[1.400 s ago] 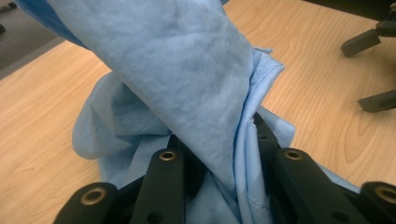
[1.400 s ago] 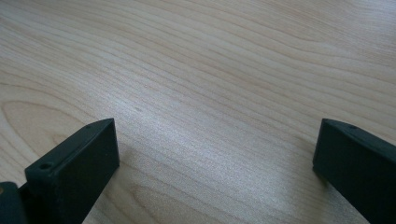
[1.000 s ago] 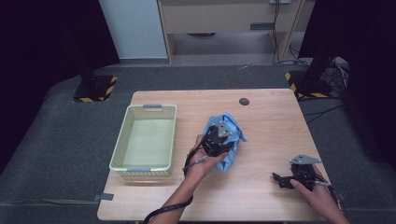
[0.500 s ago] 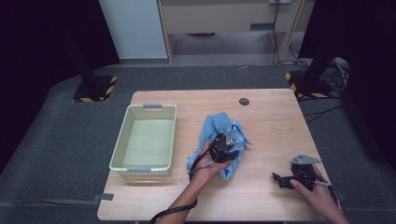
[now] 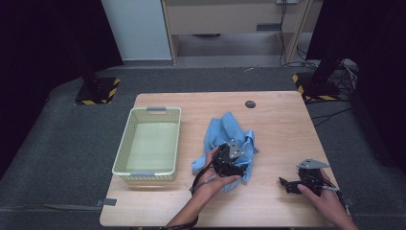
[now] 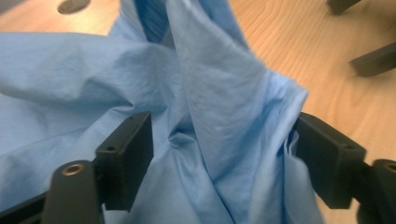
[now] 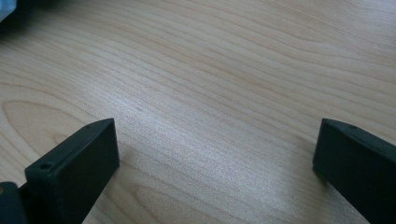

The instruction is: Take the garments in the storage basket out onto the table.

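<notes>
high view: basket (image 5: pixel 125 148) sits beside blue cloth (image 5: pixel 222 134).

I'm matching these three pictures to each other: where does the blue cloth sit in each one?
High view: the blue cloth lies crumpled mid-table, right of the basket, under the left gripper.
Left gripper view: the cloth bunches between the open jaws.
Right gripper view: a pale sliver in the top left corner may be it; cannot tell.
Shared landmark: the wooden table.
</notes>
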`<state>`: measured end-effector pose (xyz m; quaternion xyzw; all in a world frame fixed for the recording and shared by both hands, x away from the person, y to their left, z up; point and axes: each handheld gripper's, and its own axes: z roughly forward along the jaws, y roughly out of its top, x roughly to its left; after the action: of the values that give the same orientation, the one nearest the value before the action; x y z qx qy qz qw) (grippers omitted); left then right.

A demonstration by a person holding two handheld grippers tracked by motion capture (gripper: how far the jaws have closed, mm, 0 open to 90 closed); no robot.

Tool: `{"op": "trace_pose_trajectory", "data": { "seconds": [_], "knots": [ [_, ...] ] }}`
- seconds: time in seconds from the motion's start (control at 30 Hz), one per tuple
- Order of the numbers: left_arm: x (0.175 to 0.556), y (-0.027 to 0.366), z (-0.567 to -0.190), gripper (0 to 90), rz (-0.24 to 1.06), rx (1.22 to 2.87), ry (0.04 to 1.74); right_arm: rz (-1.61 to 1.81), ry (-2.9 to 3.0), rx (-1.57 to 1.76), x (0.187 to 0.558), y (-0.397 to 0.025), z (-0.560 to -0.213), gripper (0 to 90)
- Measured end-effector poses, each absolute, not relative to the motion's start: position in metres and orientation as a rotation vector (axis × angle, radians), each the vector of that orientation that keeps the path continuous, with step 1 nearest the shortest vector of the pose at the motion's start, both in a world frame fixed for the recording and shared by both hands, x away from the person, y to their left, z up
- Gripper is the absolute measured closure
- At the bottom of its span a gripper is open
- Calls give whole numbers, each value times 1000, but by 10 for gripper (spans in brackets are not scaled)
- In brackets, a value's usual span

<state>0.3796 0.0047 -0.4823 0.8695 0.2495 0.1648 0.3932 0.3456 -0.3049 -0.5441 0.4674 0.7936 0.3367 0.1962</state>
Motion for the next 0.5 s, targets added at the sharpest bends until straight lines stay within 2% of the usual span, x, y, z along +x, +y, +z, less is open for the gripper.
{"op": "trace_pose_trajectory", "data": {
  "seconds": [0.5],
  "knots": [
    [336, 29, -468, 176, 443, 2182, 607, 939, 2217, 1319, 345, -304, -544, 5]
  ]
}}
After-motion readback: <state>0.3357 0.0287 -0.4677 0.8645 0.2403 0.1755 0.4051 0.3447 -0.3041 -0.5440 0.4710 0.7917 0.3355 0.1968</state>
